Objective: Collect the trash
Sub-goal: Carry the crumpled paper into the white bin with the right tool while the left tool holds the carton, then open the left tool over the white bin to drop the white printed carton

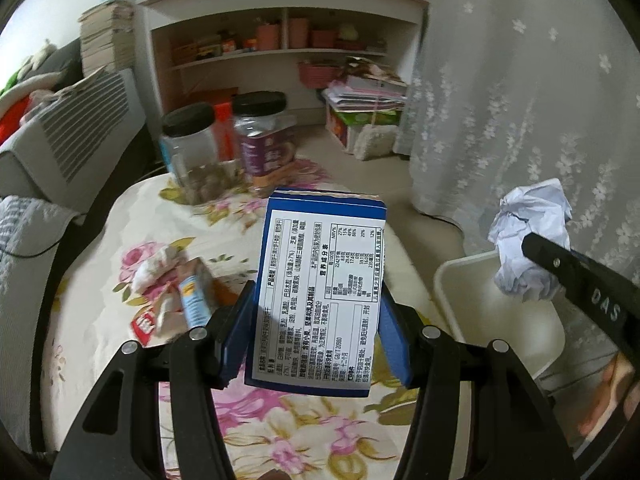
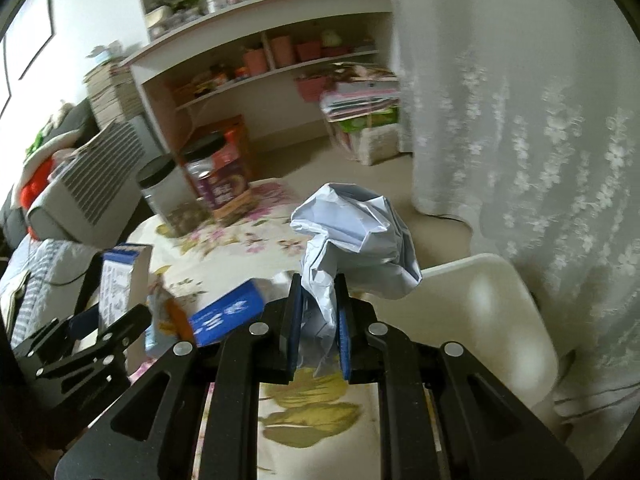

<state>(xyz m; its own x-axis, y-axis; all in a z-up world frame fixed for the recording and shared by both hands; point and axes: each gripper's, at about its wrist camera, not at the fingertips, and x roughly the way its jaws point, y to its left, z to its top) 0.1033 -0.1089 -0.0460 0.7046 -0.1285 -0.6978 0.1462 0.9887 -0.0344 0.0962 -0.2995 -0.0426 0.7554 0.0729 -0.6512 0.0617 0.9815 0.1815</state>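
Left gripper (image 1: 316, 344) clamps blue box (image 1: 320, 288), held above floral table (image 1: 120, 208). Right gripper (image 2: 318, 328) pinches crumpled paper (image 2: 356, 240) beyond table's right edge, over white chair (image 2: 480, 300). Advice: keep both grips firm; 2 loads, no bin visible yet.

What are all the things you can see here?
blue box: one, blue and white, in left gripper
crumpled paper: one, white, in right gripper
jars: two, clear, black lids, table's far end
wrappers: a few, mixed colours, on table
table: one, flowered cloth
chair: one, white, beside table
shelf: one, white, by wall
curtain: one, white lace
left gripper: black, blue pads
right gripper: black, blue pads
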